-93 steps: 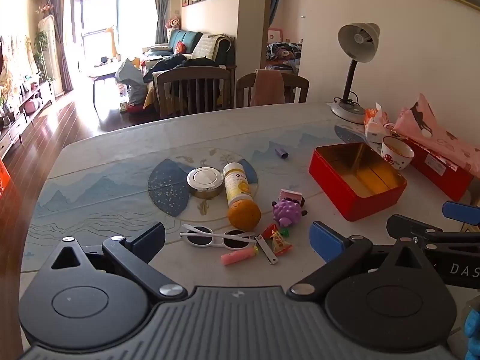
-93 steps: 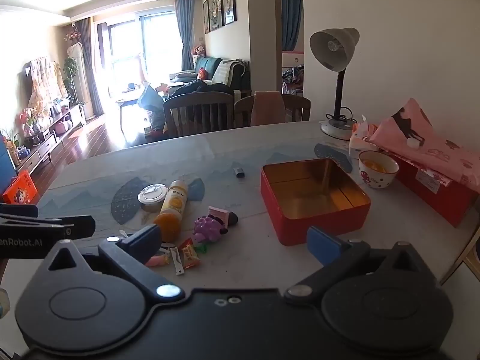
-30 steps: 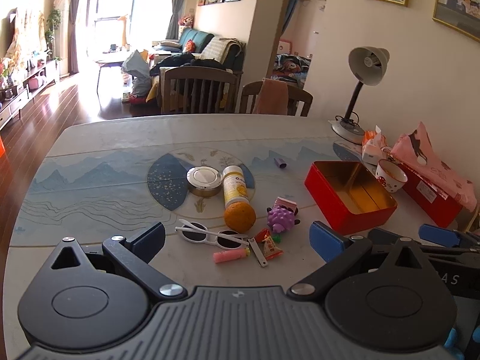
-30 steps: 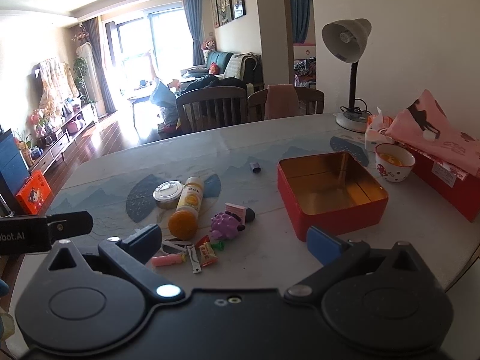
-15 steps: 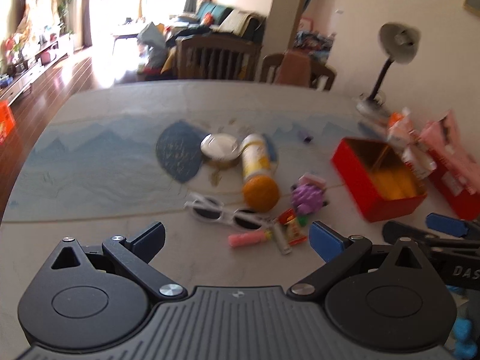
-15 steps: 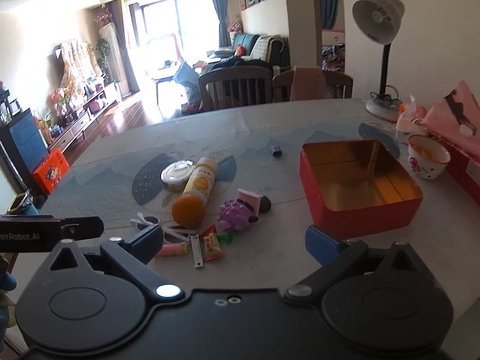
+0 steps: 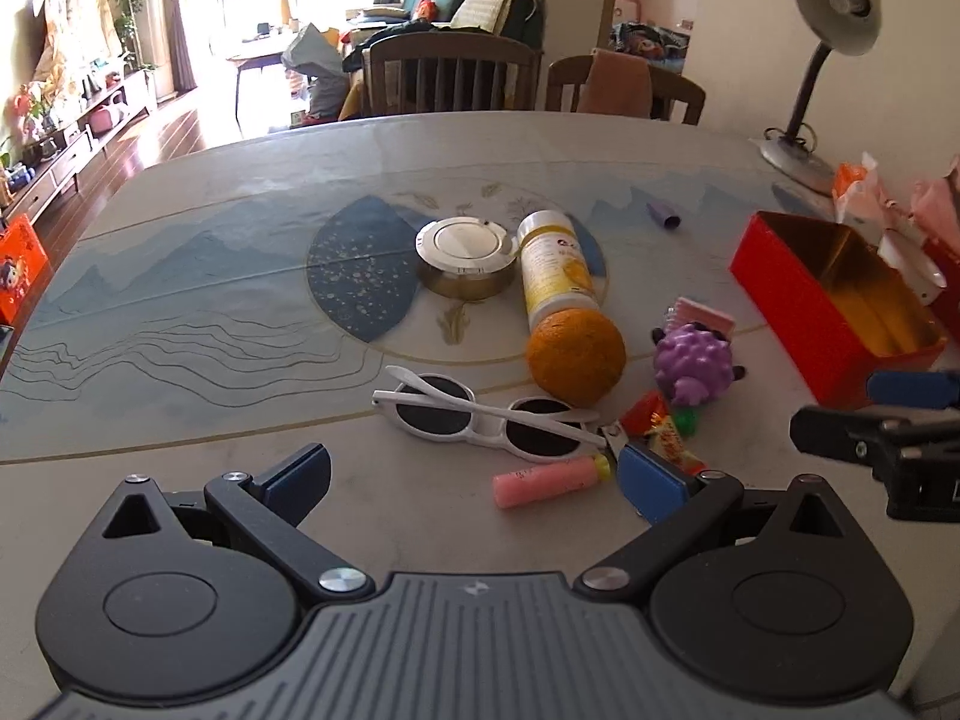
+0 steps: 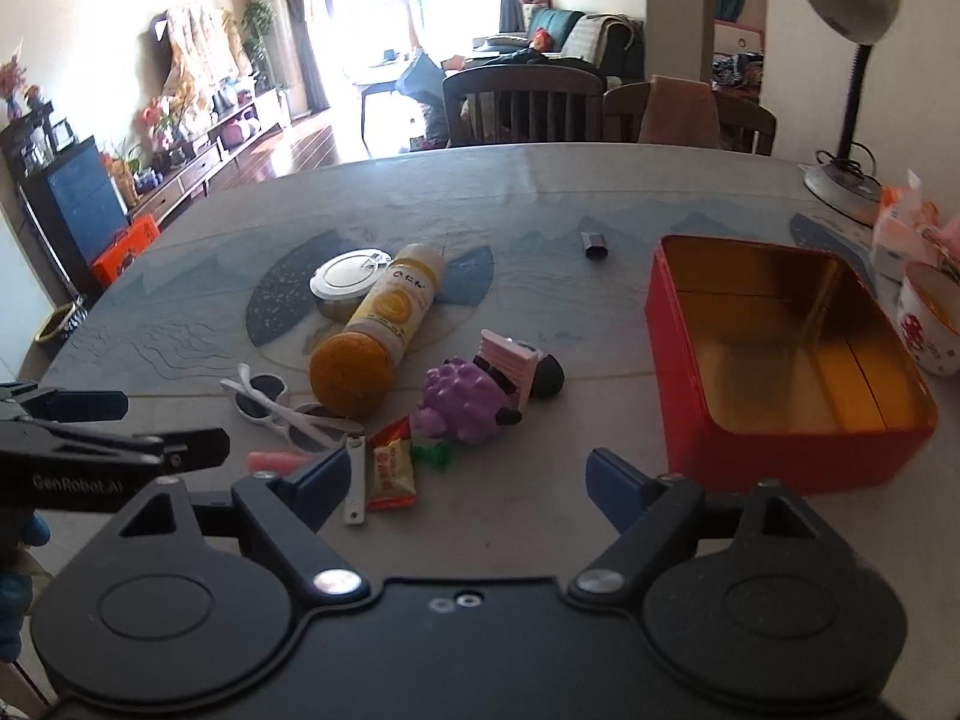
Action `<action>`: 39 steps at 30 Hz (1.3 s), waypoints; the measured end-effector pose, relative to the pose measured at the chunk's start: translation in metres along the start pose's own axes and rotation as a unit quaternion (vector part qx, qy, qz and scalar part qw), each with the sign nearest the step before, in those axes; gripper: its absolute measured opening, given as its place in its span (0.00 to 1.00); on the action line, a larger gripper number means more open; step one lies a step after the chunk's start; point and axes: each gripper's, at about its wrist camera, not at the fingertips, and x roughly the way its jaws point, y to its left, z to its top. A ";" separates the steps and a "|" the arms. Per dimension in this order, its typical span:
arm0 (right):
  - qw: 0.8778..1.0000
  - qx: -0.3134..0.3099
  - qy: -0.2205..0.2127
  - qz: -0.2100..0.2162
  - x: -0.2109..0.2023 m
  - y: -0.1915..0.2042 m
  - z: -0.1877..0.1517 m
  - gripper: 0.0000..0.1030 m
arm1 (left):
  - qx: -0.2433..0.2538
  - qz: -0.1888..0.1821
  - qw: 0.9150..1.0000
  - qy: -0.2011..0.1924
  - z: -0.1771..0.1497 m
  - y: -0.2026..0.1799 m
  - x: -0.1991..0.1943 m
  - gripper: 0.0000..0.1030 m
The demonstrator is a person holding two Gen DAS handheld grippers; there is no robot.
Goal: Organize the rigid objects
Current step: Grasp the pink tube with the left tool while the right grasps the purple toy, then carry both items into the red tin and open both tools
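Observation:
A clutter lies mid-table: white sunglasses (image 7: 486, 414), a pink tube (image 7: 546, 483), a nail clipper (image 8: 355, 480), candy packets (image 8: 393, 468), a purple spiky toy (image 8: 465, 399), an orange-capped bottle (image 7: 561, 300) on its side and a round metal tin (image 7: 467, 252). An open red tin box (image 8: 780, 360) stands to the right, with nothing in it. My left gripper (image 7: 474, 480) hangs open low over the pink tube and sunglasses. My right gripper (image 8: 468, 477) is open above the candy and clipper; its jaws are closing, and the pads press on nothing.
A small dark cap (image 8: 595, 245) lies behind the box. A patterned bowl (image 8: 930, 324), tissue pack (image 7: 858, 192), pink bag and desk lamp (image 7: 804, 156) crowd the right edge. Chairs (image 7: 450, 78) stand behind the table (image 7: 180, 300).
Both grippers have sunk and come closer to the clutter, which now looks larger. The right gripper's jaws have narrowed. No object on the table has moved.

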 end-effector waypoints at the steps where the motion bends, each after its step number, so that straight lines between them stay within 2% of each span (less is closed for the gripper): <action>1: 1.000 -0.001 0.002 0.002 0.005 -0.002 0.003 0.81 | -0.001 -0.002 1.000 0.003 0.001 -0.001 0.005 0.99; 9: 0.999 -0.005 0.036 0.009 0.047 -0.005 0.022 0.77 | 0.017 -0.011 0.999 0.027 0.001 -0.018 0.036 0.95; 12: 0.999 -0.002 0.047 0.002 0.060 -0.005 0.024 0.73 | 0.013 -0.016 0.999 0.042 0.002 -0.021 0.047 0.87; 20: 0.996 0.048 0.071 0.015 0.082 -0.012 0.030 0.72 | -0.009 -0.024 0.997 0.069 0.001 -0.023 0.066 0.77; 23: 0.996 0.055 0.075 0.014 0.086 -0.013 0.030 0.67 | -0.018 -0.025 0.997 0.068 0.004 -0.021 0.067 0.69; 25: 0.995 0.057 0.078 0.014 0.087 -0.013 0.030 0.62 | -0.021 -0.028 0.997 0.069 0.005 -0.021 0.066 0.58; 27: 0.995 0.056 0.079 0.015 0.086 -0.013 0.028 0.55 | -0.018 -0.027 0.997 0.070 0.004 -0.022 0.066 0.58; 39: 0.996 0.050 0.074 0.018 0.081 -0.009 0.025 0.51 | -0.029 -0.019 0.997 0.075 0.003 -0.015 0.058 0.57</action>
